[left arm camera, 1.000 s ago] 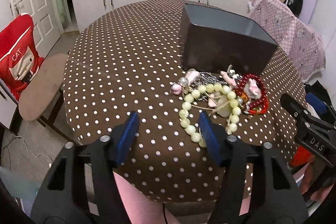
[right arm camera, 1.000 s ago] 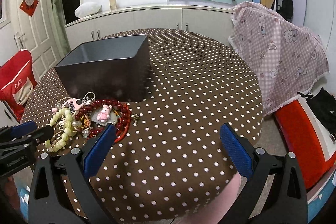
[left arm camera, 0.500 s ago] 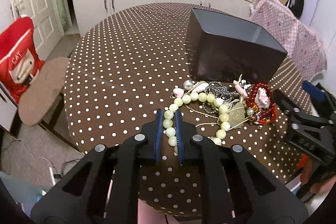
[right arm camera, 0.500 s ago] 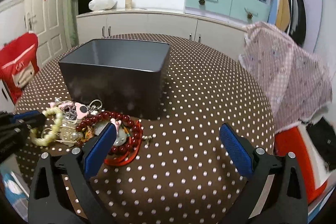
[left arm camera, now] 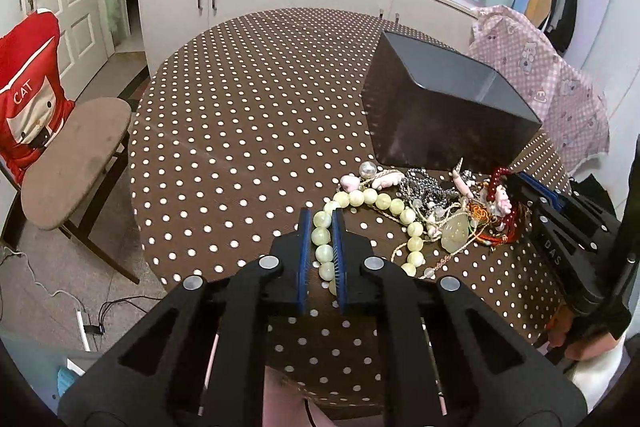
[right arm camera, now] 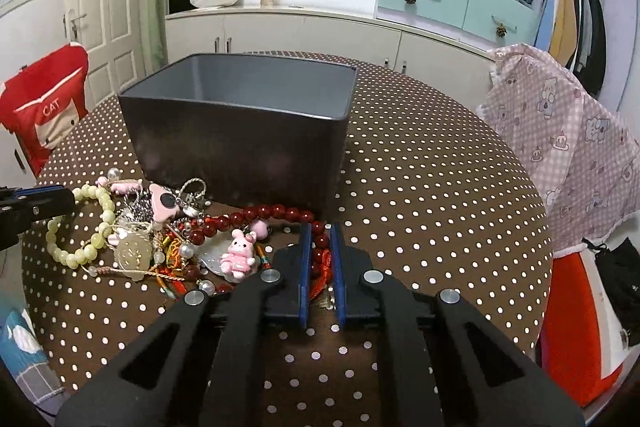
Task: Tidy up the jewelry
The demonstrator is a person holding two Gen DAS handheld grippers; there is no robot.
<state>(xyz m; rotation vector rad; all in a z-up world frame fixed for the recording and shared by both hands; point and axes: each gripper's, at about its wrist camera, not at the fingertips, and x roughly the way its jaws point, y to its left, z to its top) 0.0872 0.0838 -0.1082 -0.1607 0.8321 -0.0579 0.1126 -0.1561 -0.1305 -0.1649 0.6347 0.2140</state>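
We are gripping the pale green bead strand (left arm camera: 322,247) with the left gripper (left arm camera: 320,227), the red bead strand (right arm camera: 320,247) with the right gripper (right arm camera: 319,231); we advise separating slowly, since cords are tangling, before lifting into the dark box (right arm camera: 240,123).

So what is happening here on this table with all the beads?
A person is sorting a tangled pile of jewelry with two hand-held tools. The left claw is shut on the pale green bead bracelet, and the right claw is shut on the dark red bead bracelet. Both pieces lie on the dotted tablecloth, tangled with the other trinkets. The dark box behind the pile looks empty as far as its inside shows.
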